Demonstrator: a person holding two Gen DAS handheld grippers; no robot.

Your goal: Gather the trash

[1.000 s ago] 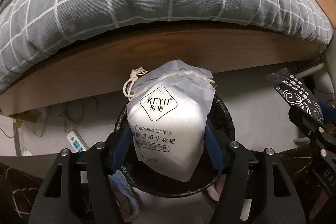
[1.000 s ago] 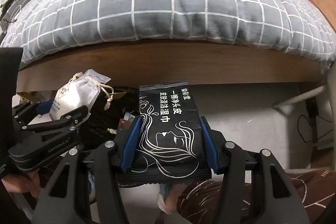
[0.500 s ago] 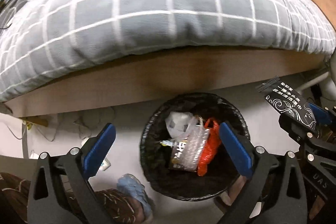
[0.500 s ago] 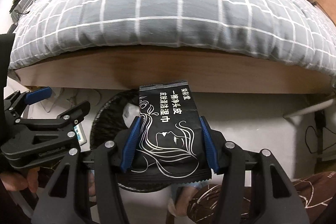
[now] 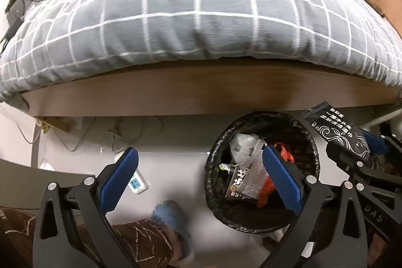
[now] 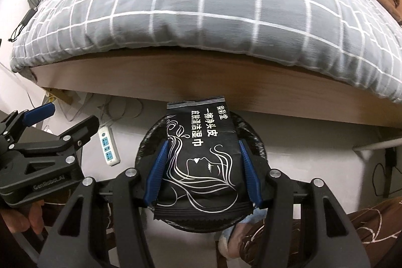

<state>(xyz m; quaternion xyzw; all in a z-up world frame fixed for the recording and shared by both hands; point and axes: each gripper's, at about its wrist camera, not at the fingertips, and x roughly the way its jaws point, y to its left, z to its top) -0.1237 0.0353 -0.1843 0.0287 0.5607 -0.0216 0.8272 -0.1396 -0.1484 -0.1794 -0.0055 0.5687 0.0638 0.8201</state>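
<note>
Right claw [image 6: 202, 167] clamped on black wipes pack [image 6: 201, 157] above bin [image 6: 251, 135], left claw [image 5: 198, 177] wide apart and empty beside bin [image 5: 261, 170] of trash [image 5: 247, 167], power strip [image 6: 108, 148] on floor, bed [image 5: 201, 24] behind

Wooden bed [image 5: 201, 89], checked duvet [image 5: 196, 16]
</note>
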